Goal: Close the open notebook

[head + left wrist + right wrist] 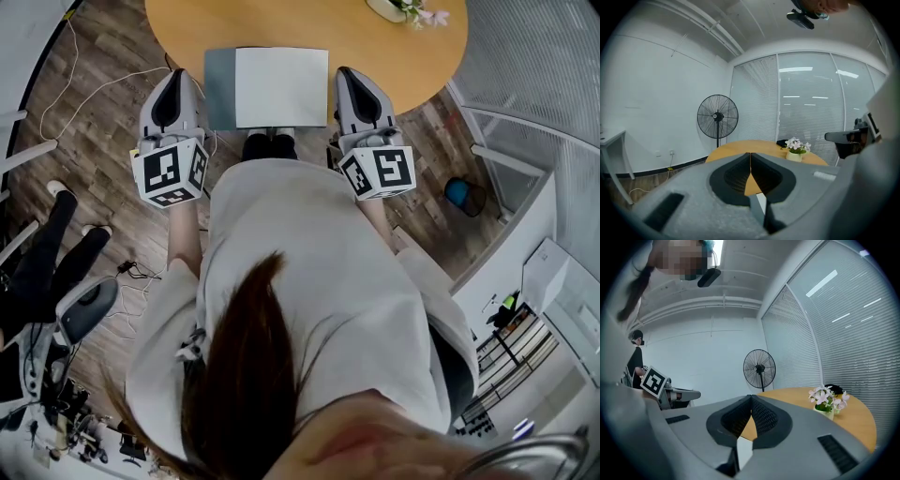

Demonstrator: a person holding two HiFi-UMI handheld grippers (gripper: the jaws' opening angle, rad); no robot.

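My left fingers (175,80) and right fingers (349,75) are pressed together, holding nothing. They flank the open notebook (272,86), apparently ready to fold it.

The open white paper notebook (281,86) lies at the near edge of the round wooden bench (394,52). Just left of the notebook are the left tongs (175,75), just right of it the right tongs (345,73). Behind the notebook and to its right stands the small potted flower plant (403,9).
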